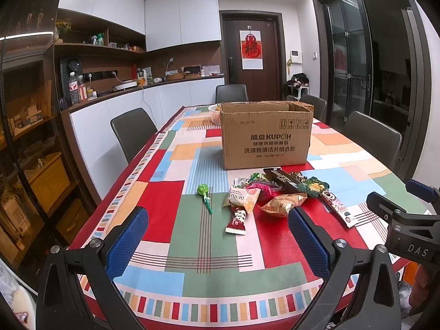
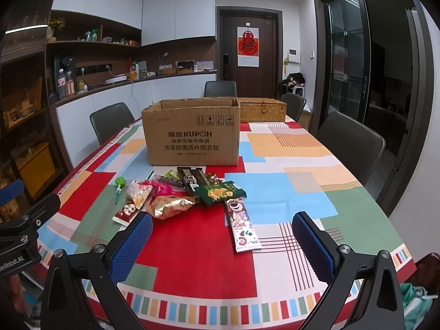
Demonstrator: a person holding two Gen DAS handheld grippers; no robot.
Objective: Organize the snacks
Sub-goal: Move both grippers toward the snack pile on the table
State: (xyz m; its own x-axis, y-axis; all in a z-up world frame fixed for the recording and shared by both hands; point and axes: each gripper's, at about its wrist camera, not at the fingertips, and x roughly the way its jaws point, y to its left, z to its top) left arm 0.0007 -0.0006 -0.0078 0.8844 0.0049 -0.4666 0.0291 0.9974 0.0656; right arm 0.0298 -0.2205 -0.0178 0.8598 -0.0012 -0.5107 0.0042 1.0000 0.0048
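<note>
Two grippers hover at the near edge of the surface (image 2: 275, 192), jaws of both the left gripper (image 1: 217, 239) and right gripper (image 2: 222, 243) spread wide apart, nothing held.

Cardboard box (image 1: 265, 134): open-topped, upright, mid-surface, directly behind the snacks; likely the destination. A woven basket (image 2: 262, 110) sits behind it, to the right.

Snack pile (image 2: 178, 192): loose cluster just in front of the box, wrappers overlapping. Outliers: bear-print bar (image 2: 243, 225) nearest the right gripper, touching the pile only at its far end; gold pouch (image 2: 169, 205); red-brown bar (image 1: 237, 218) nearest the left gripper; green lollipop (image 1: 205, 194) apart to the left.

Judgement: task not started. Take the isolated pieces first. Close across the narrow width of a flat bar; approach low so one wrapper lifts alone.

Room: bare cloth between grippers and pile, open right half. Near edge sits close under both grippers. The box's near wall is tall; lift above its rim before releasing.
</note>
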